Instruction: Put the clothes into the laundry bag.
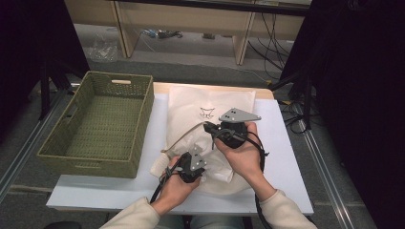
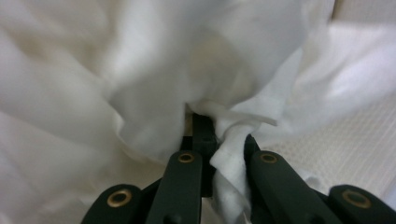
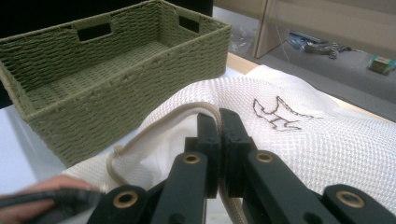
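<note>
**Two tools clamped on a white mesh bag beside the basket**

The white drawstring bag [image 1: 210, 119] lies on the bench [image 1: 286, 152], just to the right of the green woven basket [image 1: 100, 124]. It is pale, with a fine mesh weave, and bears a small dark outline drawing [image 3: 278, 114] on its upper face. A beige cord [image 3: 187, 114] runs out of its hem on the side facing the basket, arching up and away from the cloth.

The right tool [image 3: 219, 126] has its jaws pressed together on that cord, above the bag's middle. The left tool [image 2: 219, 140], at the bag's near edge, is closed on a bunched fold of white cloth [image 2: 229, 154], which fills the gap between its jaws.

In the left gripper view the cloth is close and blurred, so the bag's opening cannot be made out. Hands [image 1: 243, 150] and tools cover the bag's near half in the high view, and what the bag holds is hidden.
</note>
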Demonstrator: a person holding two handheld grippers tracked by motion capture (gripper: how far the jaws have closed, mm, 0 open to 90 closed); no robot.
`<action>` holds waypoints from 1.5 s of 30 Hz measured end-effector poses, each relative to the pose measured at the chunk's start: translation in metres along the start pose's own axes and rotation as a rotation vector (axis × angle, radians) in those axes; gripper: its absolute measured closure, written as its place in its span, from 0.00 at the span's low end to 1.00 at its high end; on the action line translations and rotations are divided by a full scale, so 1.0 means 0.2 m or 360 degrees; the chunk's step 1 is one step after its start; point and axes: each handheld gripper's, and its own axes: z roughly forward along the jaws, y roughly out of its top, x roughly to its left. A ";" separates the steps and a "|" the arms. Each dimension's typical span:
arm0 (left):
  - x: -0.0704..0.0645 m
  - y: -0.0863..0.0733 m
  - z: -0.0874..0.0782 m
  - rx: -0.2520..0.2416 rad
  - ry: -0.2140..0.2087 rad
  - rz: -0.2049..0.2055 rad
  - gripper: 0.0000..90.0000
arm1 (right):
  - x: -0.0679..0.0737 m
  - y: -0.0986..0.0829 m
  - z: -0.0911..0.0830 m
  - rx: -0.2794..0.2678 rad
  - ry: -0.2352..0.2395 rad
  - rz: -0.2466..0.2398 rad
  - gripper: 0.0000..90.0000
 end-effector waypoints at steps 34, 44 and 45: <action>0.05 0.14 -0.11 -0.0005 -0.0022 0.0087 0.86 | -0.01 -0.01 0.00 0.0016 0.0006 0.0003 0.98; 0.07 0.25 -0.10 -0.0145 0.0036 0.0024 0.96 | -0.02 -0.01 0.00 0.0011 -0.0002 0.0010 0.98; 0.07 0.26 -0.09 -0.0147 0.0049 0.0022 0.96 | -0.02 -0.01 0.00 0.0004 -0.0005 0.0021 0.98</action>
